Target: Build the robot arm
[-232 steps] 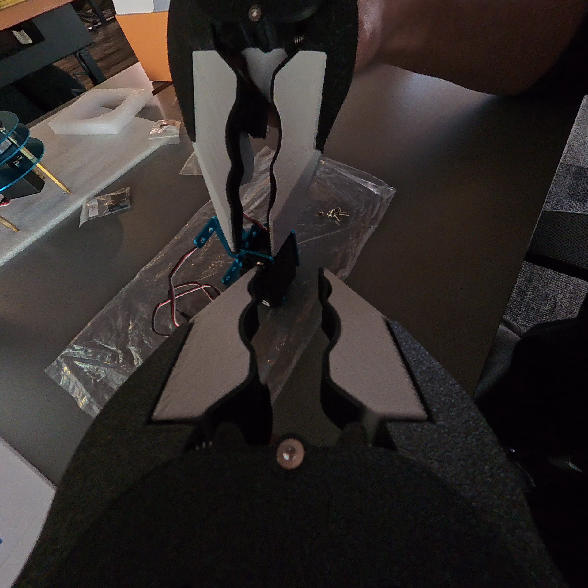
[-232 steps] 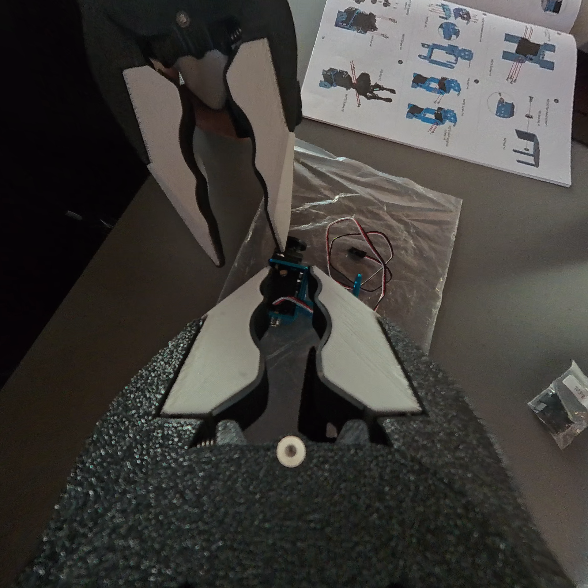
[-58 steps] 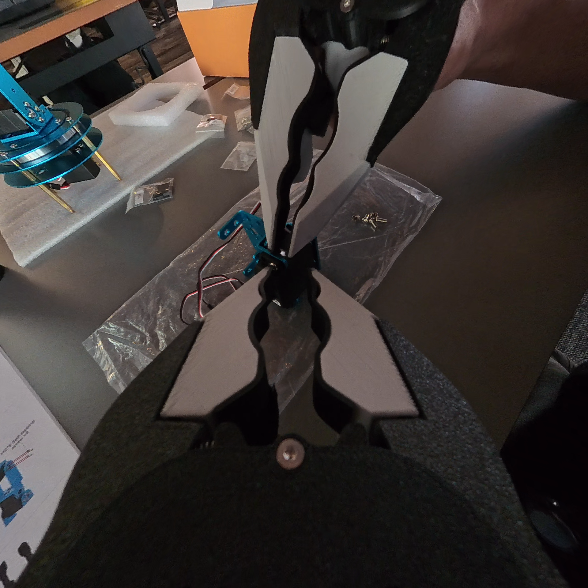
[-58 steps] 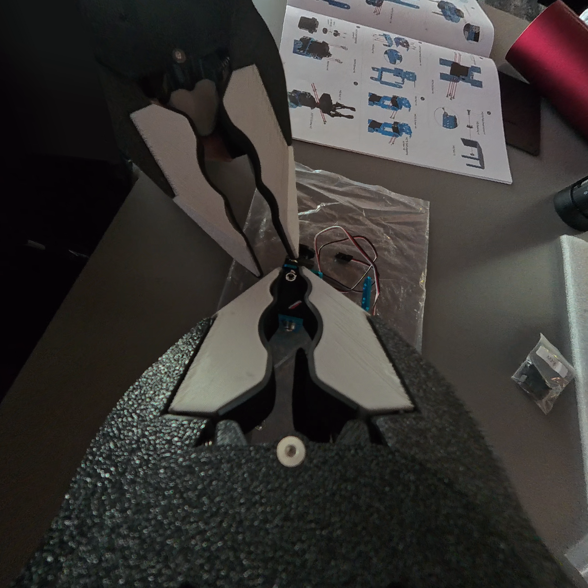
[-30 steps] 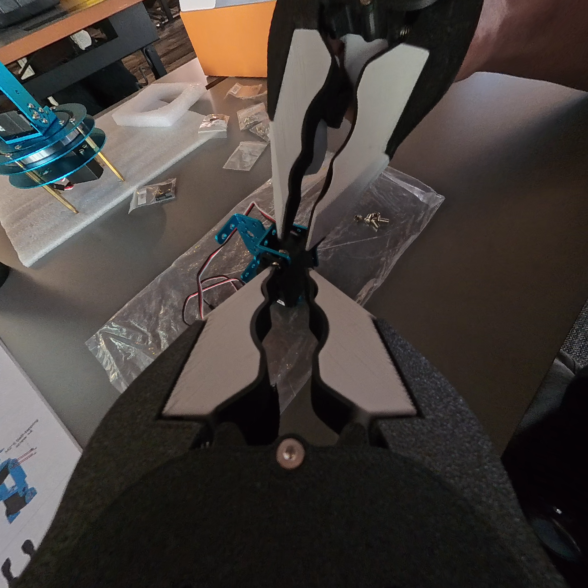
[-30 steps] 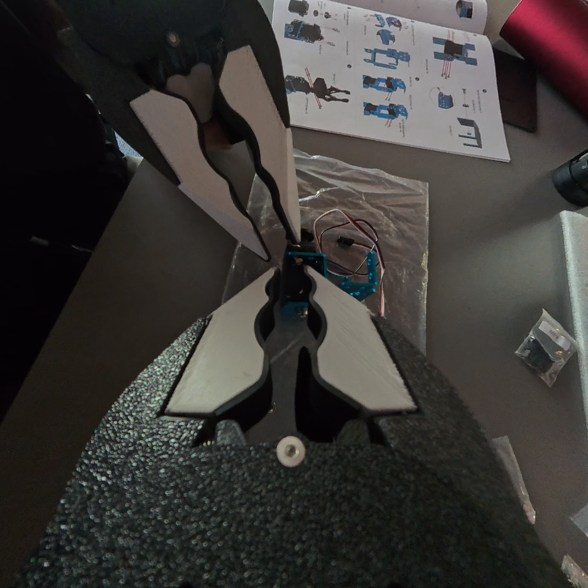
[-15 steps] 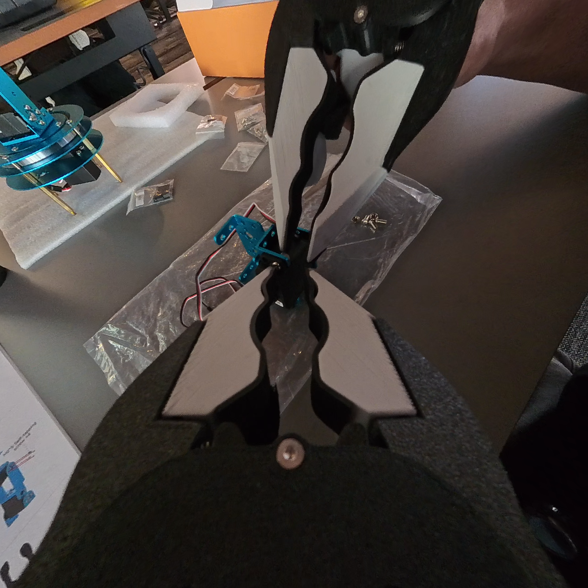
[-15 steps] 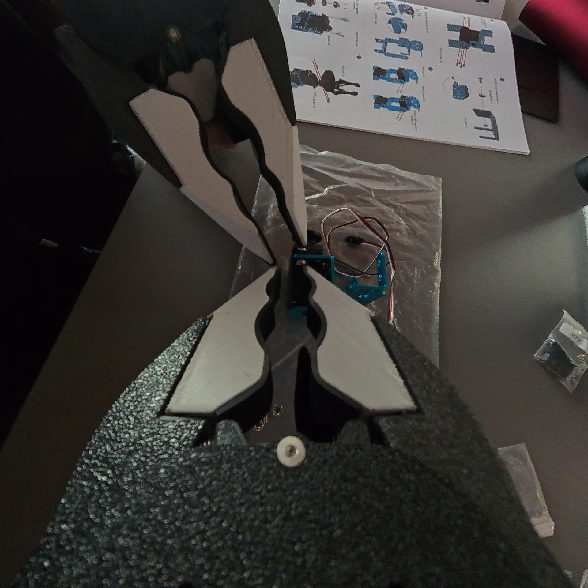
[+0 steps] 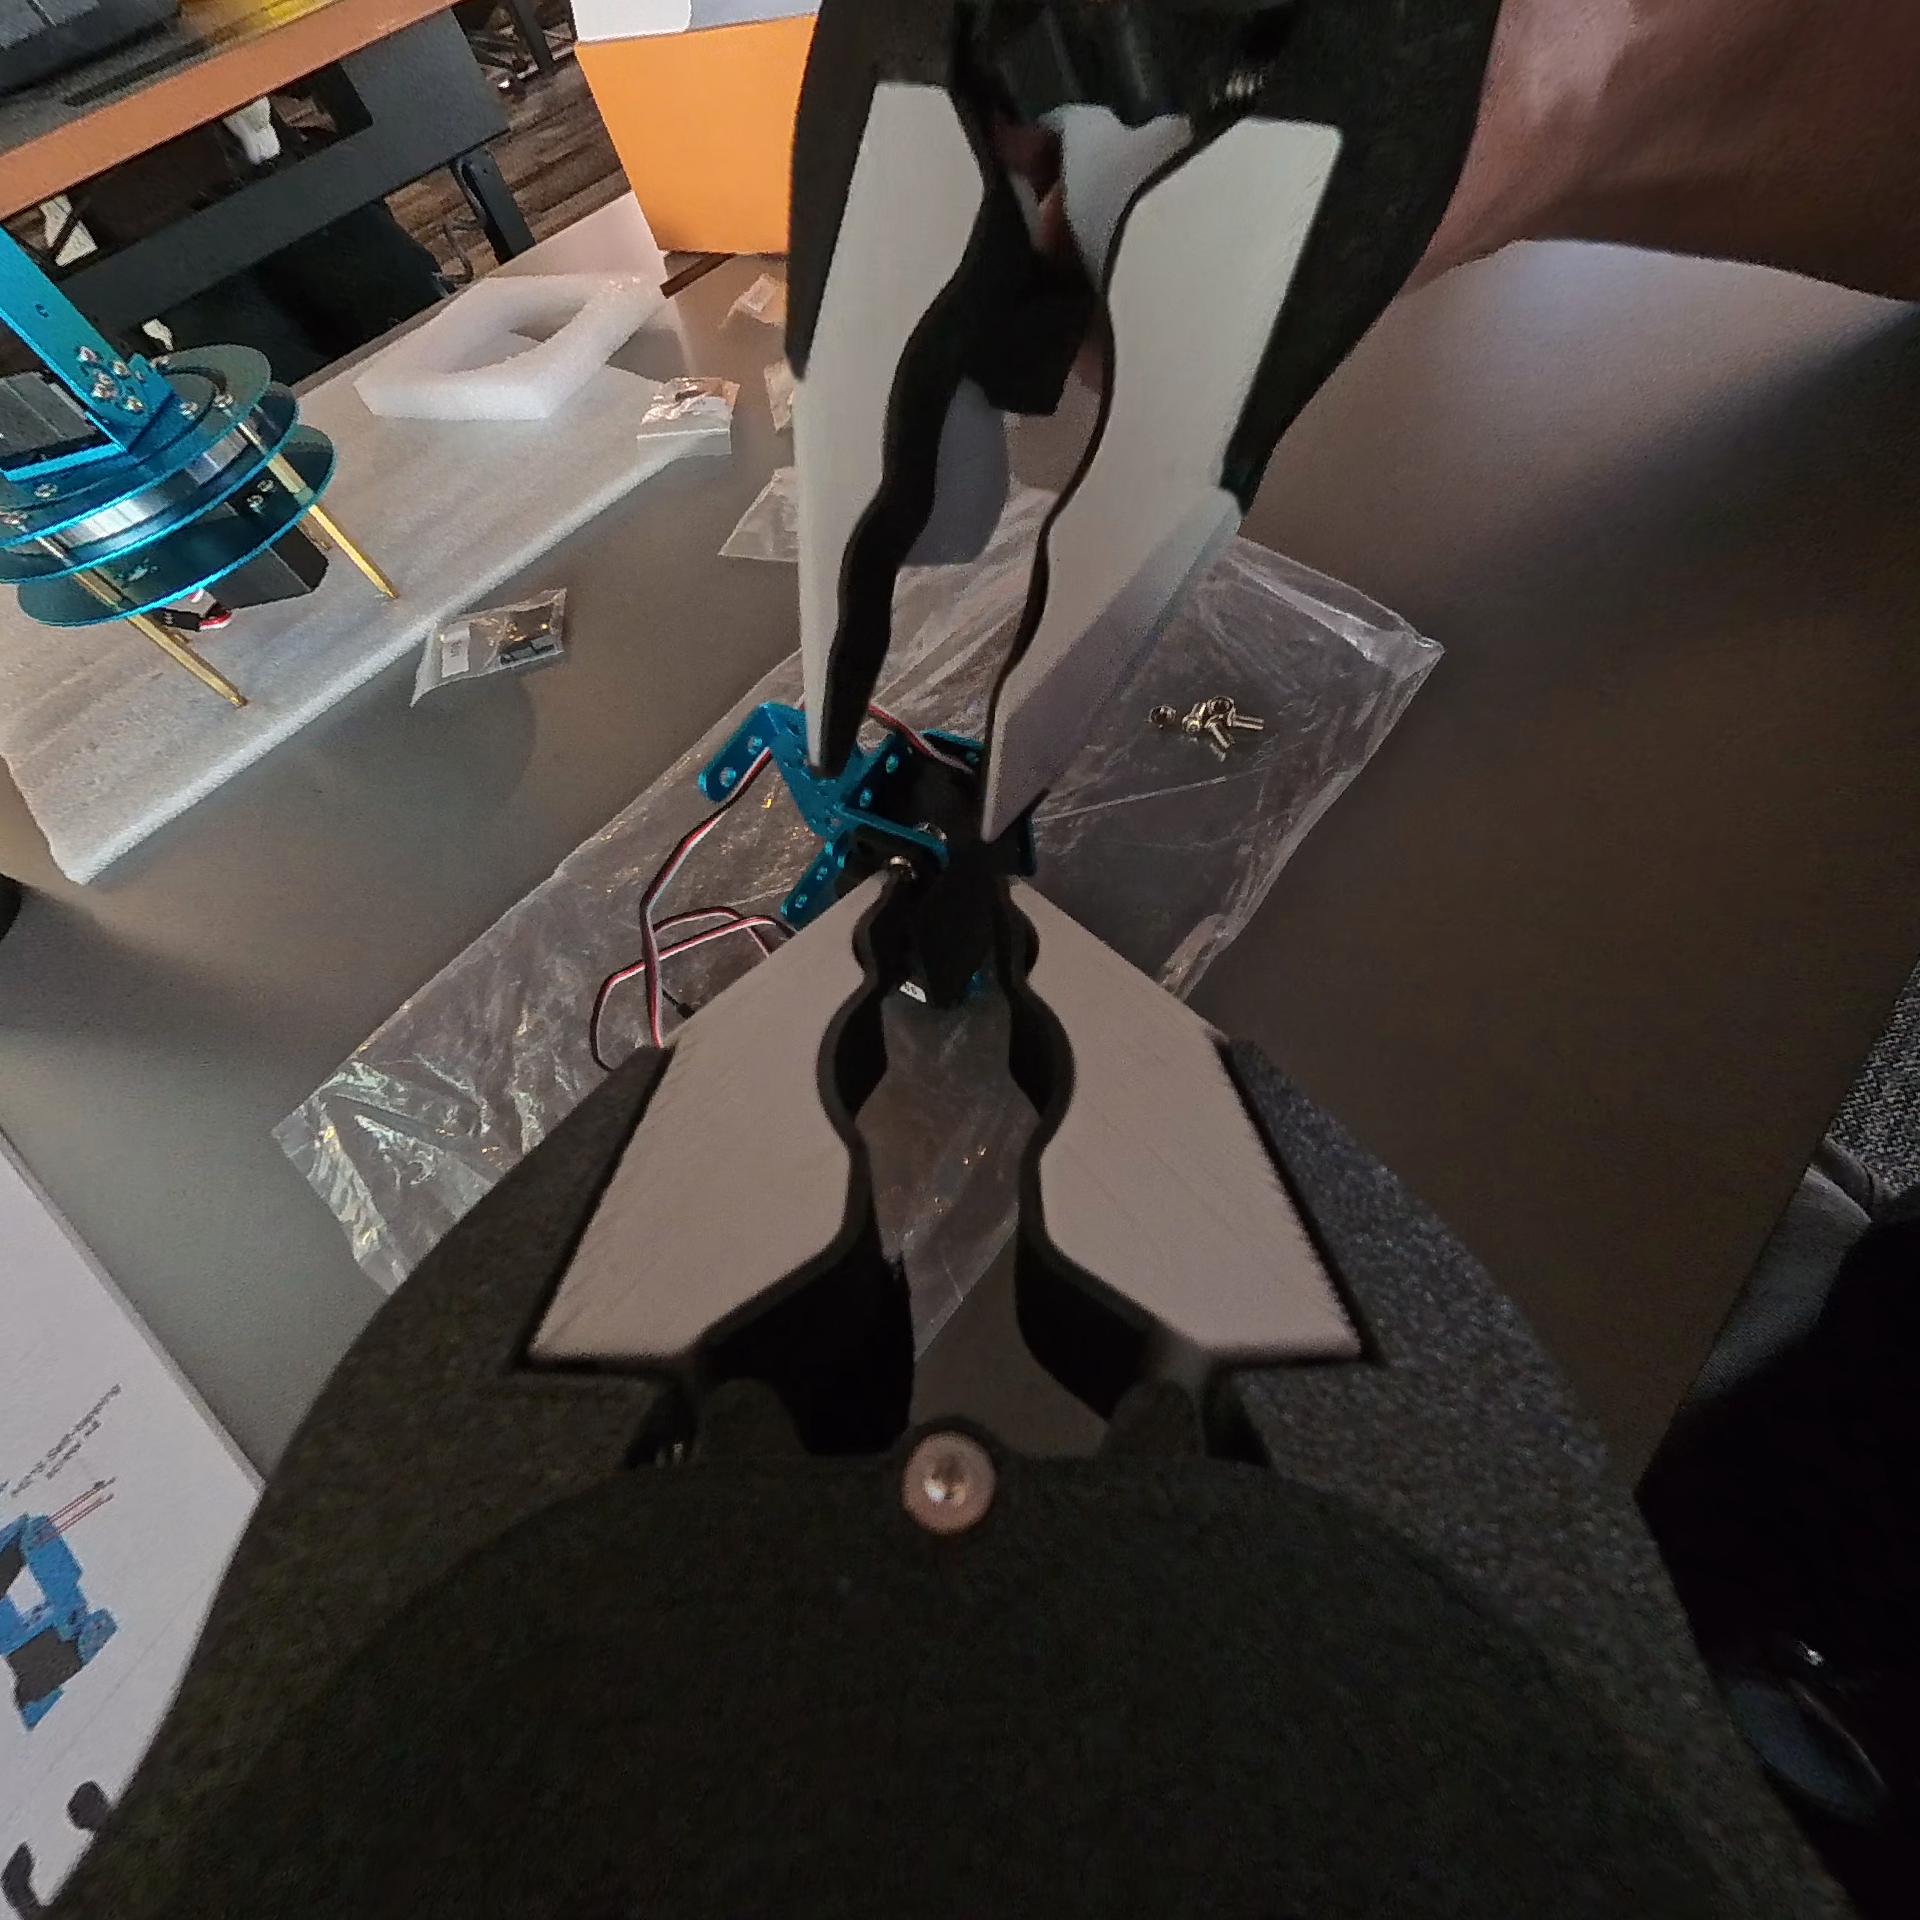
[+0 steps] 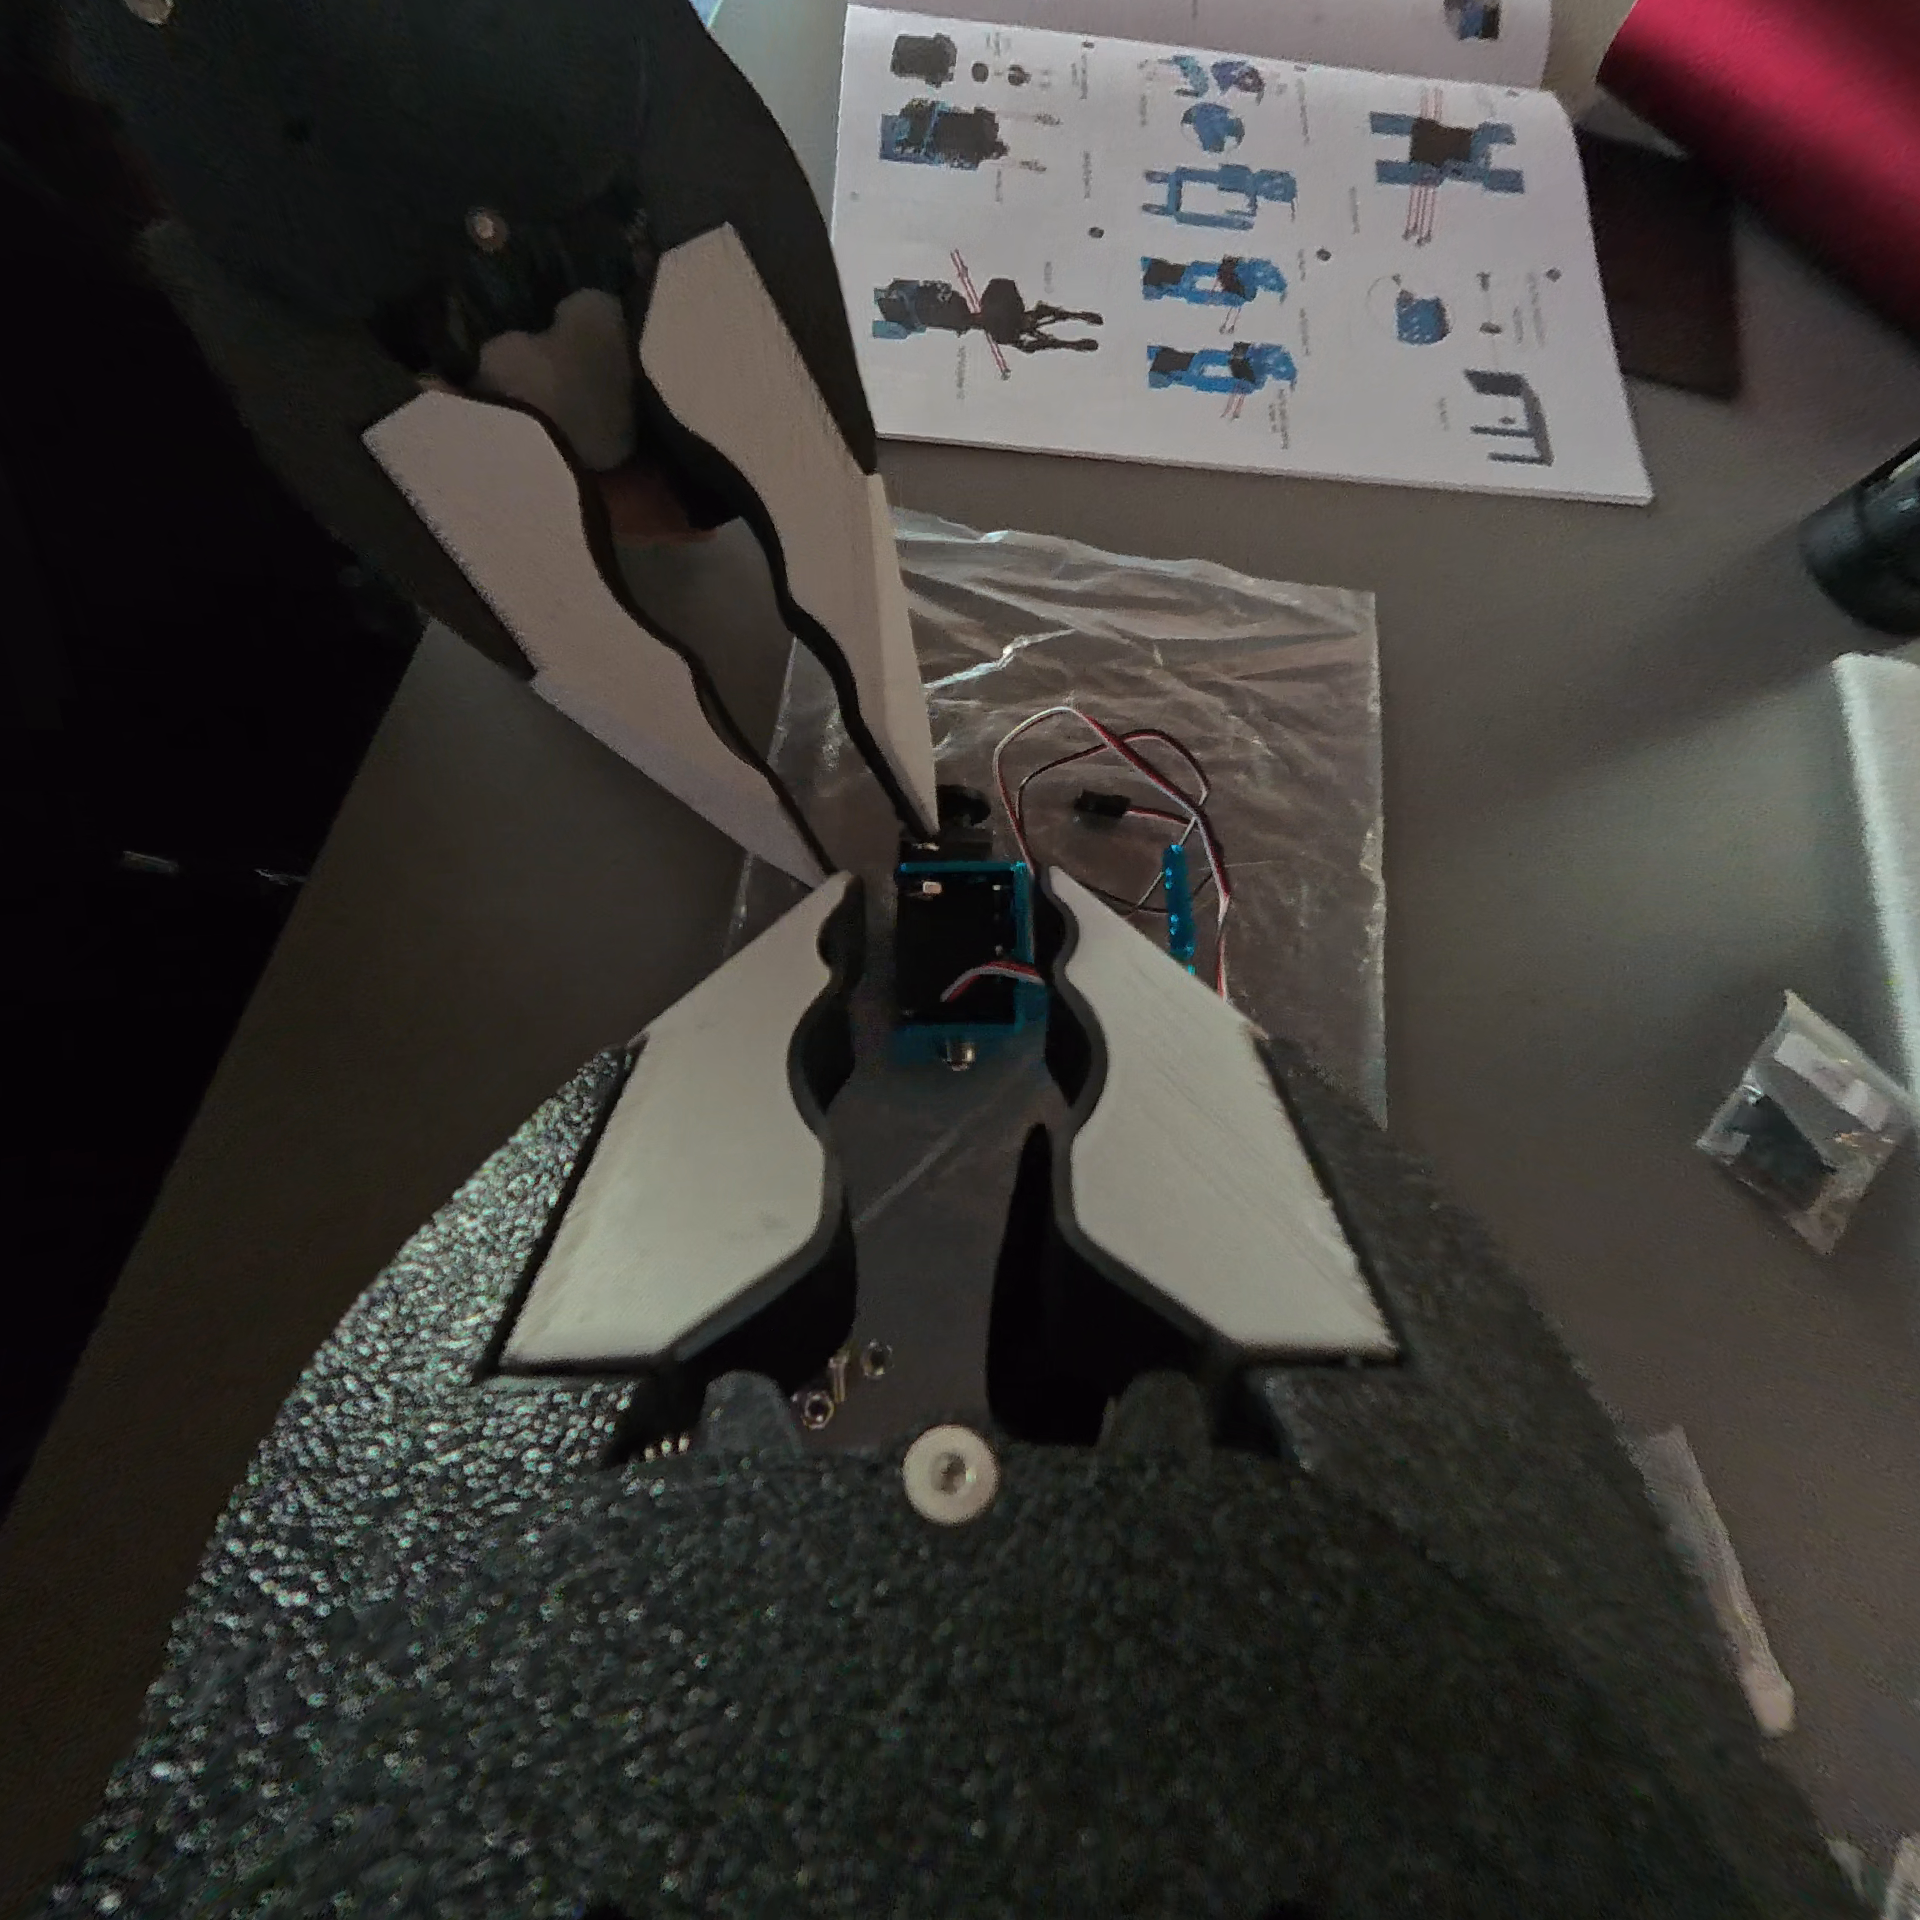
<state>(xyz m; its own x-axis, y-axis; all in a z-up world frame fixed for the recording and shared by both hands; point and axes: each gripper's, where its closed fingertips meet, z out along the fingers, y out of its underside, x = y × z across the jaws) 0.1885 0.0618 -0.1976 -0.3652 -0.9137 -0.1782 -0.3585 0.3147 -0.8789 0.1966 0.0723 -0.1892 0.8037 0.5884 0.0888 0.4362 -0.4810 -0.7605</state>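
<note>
Right wrist view: straddling the blue-bracketed servo (image 10: 961,951) with right claw (image 10: 951,894) released, fingers clear either side. Pinching its 12 o'clock end with left claw (image 9: 948,899), clenched, reaching in from 11 o'clock. Sitting on plastic bag (image 10: 1247,665) on desk (image 10: 1558,831). Half a second back: right side clamped tight, now let go.

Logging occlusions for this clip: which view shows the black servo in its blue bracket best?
The right wrist view: the servo faces the camera, unobstructed between the open right gripper fingers, lying on the plastic bag. In the left wrist view the left gripper fingers pinch and partly hide the servo.
</note>
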